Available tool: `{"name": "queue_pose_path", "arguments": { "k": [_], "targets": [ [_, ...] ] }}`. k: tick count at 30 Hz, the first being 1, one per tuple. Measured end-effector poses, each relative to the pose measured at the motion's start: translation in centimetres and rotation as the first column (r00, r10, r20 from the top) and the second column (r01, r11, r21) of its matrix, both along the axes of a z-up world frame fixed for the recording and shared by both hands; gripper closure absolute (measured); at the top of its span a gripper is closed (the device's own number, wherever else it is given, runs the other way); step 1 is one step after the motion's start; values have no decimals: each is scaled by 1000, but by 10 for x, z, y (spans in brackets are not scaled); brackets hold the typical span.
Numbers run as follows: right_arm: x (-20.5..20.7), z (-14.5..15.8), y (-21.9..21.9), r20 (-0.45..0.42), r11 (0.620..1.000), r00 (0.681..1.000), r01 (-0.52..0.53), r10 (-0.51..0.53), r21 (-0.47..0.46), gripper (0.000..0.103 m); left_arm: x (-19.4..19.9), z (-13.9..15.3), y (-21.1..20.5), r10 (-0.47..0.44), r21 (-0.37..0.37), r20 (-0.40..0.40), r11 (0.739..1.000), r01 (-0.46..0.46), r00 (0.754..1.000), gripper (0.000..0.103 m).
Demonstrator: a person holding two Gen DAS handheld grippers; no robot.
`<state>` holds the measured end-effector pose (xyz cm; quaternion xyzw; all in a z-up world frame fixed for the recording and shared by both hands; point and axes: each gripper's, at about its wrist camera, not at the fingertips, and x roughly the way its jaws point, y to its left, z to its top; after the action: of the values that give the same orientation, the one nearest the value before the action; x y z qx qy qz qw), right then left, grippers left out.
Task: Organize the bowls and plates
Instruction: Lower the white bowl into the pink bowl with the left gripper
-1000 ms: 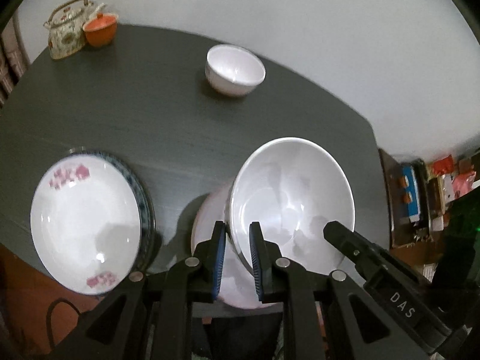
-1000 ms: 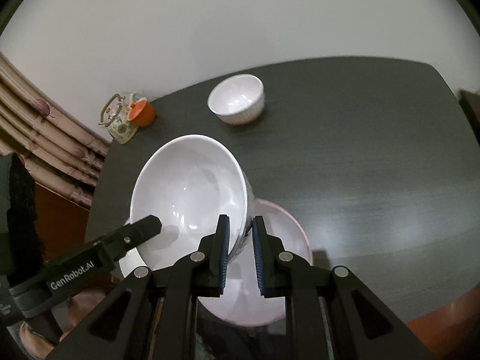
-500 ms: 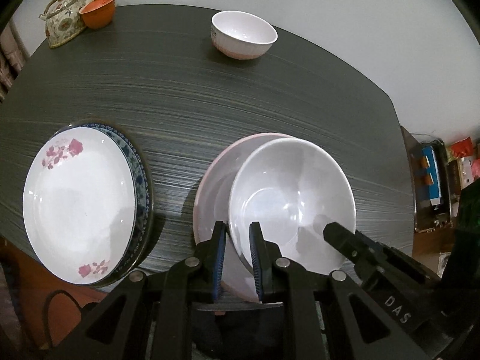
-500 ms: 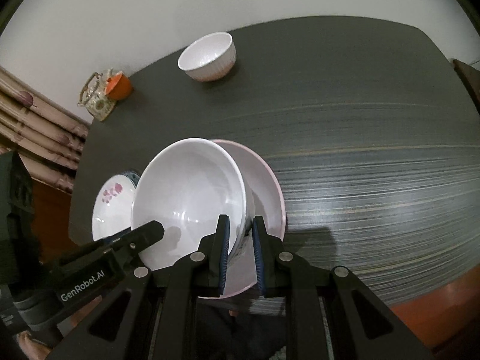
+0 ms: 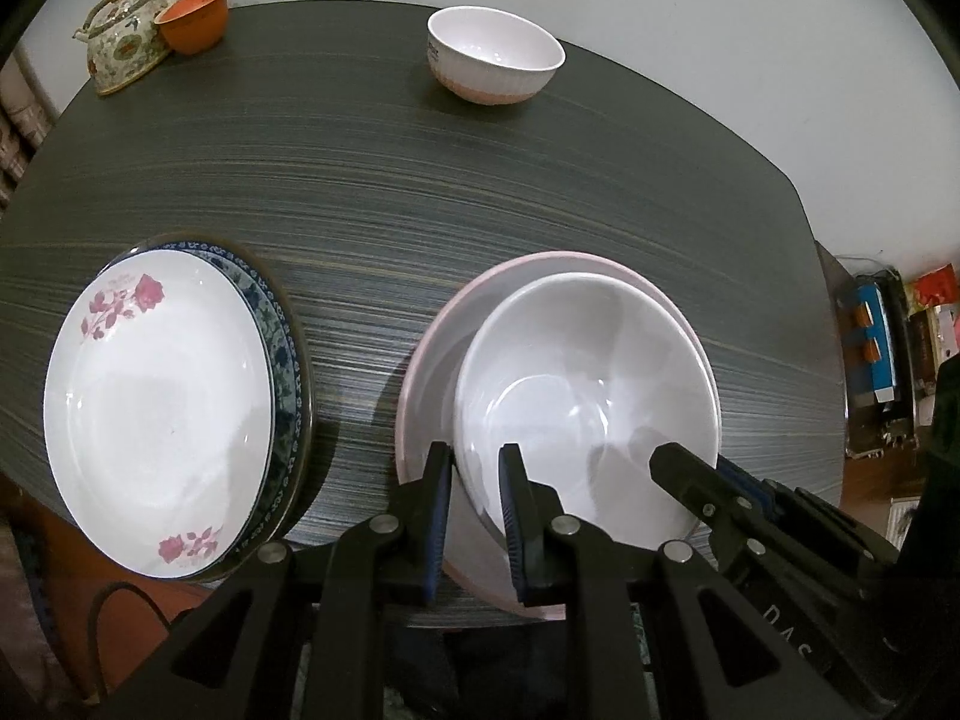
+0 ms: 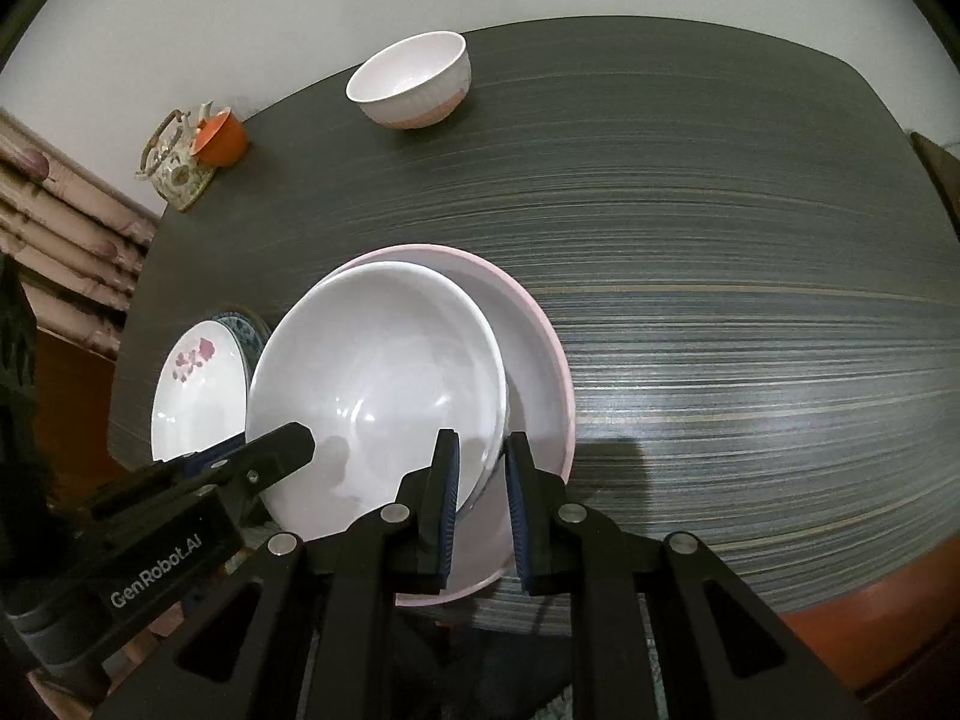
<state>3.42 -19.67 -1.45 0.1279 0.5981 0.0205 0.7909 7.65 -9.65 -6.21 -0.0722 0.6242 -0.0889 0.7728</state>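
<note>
We are holding the large white bowl (image 5: pixel 585 384) by its rim with both tools; the left gripper (image 5: pixel 474 516) is clamping the near-left part of the rim, the right gripper (image 6: pixel 480 510) is clamping the near-right part, each with the rim wall between its blue pads. The bowl is sitting inside the pink-rimmed bowl (image 5: pixel 432 360) on the dark table (image 5: pixel 360 180), apparently nested, though we cannot tell whether it is resting fully or hanging just above; we are judging the step as stacking the big bowls. Next we are needing to settle it level, then ease both grips apart and lift clear without dragging the rim; afterwards the small ribbed bowl (image 5: pixel 495 63) at the far edge is waiting for collection. The flowered plate (image 5: pixel 156 414) is already lying on the blue-patterned plate (image 5: pixel 288 372) to the left.
</note>
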Motion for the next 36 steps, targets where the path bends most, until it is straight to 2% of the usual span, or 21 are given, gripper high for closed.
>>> {"name": "queue_pose_path", "arguments": {
  "k": [15,27,36],
  "targets": [
    [0,-6,4,-1,999,1000,-10,10,-36,85,2,-2,-4,1,23,-10,1000,0,1000,87],
    [-2,-8,10,-3,998,1000,-26,25,-52,80,5,-1,1,8,13,-19,1000,-8,1000,87],
    [-3,-6,11,1,999,1000,-26,26,-42,72,6,1,6,12,1,-18,1000,-12,1000,86]
  ]
}}
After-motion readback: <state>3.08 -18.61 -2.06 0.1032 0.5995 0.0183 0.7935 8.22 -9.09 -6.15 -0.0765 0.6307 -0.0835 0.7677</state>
